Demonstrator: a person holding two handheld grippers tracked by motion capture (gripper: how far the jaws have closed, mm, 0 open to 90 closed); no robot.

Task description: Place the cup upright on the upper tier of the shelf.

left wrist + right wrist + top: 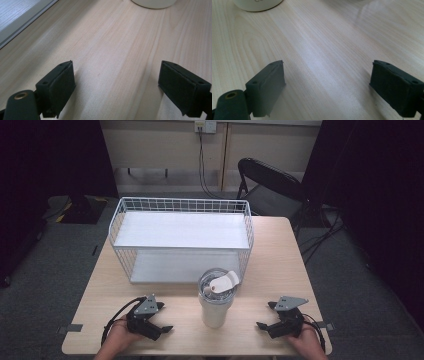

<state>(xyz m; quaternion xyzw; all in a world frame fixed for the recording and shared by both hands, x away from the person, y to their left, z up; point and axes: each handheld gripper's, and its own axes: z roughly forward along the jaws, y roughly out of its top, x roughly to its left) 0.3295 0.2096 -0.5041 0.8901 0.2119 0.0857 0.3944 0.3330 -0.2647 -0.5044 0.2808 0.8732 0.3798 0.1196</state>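
While both of my grippers rest low on the bench [280, 250], I see the white tumbler [215, 302] standing upright between them, near the front edge. My left gripper [161, 317] sits to the left of the tumbler with its fingers [58, 86] spread wide and nothing between them; in the left gripper view bare wood fills the gap, and the rounded base of the tumbler [153, 3] lies well ahead of the fingertips, a little toward the right finger. My right gripper [266, 315] sits on the other side, its fingers [267, 86] also spread wide and holding nothing; in the right gripper view the tumbler base [257, 5] lies well ahead and off toward the left finger. Neither set of fingers touches the tumbler. From above, both pairs of fingers point inward toward it, and it stands apart from each by a similar stretch of bench.

The tumbler carries a clear lid [216, 285] with a white flip tab lying across its top. Beyond the tumbler, farther from my fingers, stands a white wire basket shelf [118, 220] with a white board as its upper level and another below; the tumbler stands just in front of its right front corner. A black folding chair [270, 185] stands past the far edge of the bench.
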